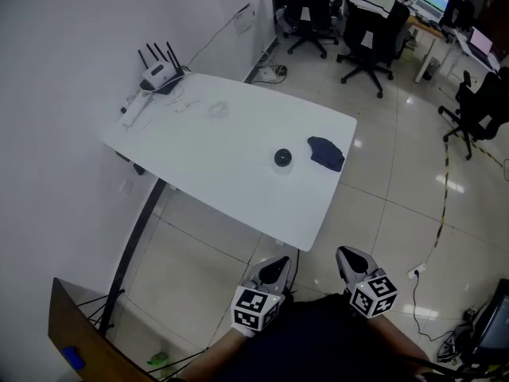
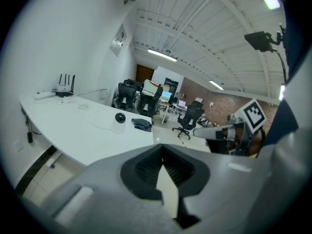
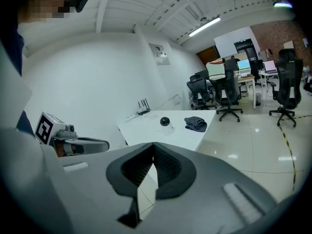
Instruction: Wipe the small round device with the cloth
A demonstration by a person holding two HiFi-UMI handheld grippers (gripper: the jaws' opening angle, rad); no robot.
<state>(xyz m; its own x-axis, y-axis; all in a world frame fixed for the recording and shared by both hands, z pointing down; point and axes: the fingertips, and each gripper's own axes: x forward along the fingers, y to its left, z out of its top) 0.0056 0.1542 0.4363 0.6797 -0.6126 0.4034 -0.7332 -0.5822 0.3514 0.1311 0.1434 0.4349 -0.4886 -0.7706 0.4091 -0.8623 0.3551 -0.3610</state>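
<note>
Left claw (image 2: 163, 167): you hold it shut, the ribbed pads meeting with nothing between them. Nothing is in reach, so carrying it closed makes sense.
Right claw (image 3: 151, 165): it is shut and empty in the same way.
Where you carry them: both hang low in front of your body, side by side over the floor (image 1: 382, 213). They are short of the near corner of the bench (image 1: 215, 165) and touch nothing.
Aim: both point across at the bench, tipped slightly down, so each claw's camera has the device and the cloth ahead of it.
Small round device (image 1: 282, 158): it stands upright on the bench toward its right end, a dark dome on a pale base. It sits back from the edge, which probably leaves room to work around it.
Cloth (image 1: 326, 153): dark blue and crumpled, it lies just beside the device on its right, nearer the bench's edge and not touching it. It lies on your right claw's side, so that claw looks the natural one to take it. Your left could then steady the device.
Router (image 1: 161, 76): it sits at the far corner against the wall, well apart from the work.
Stage: wiping has not begun; the cloth is not yet picked up. You will need to open a claw before you reach it.
</note>
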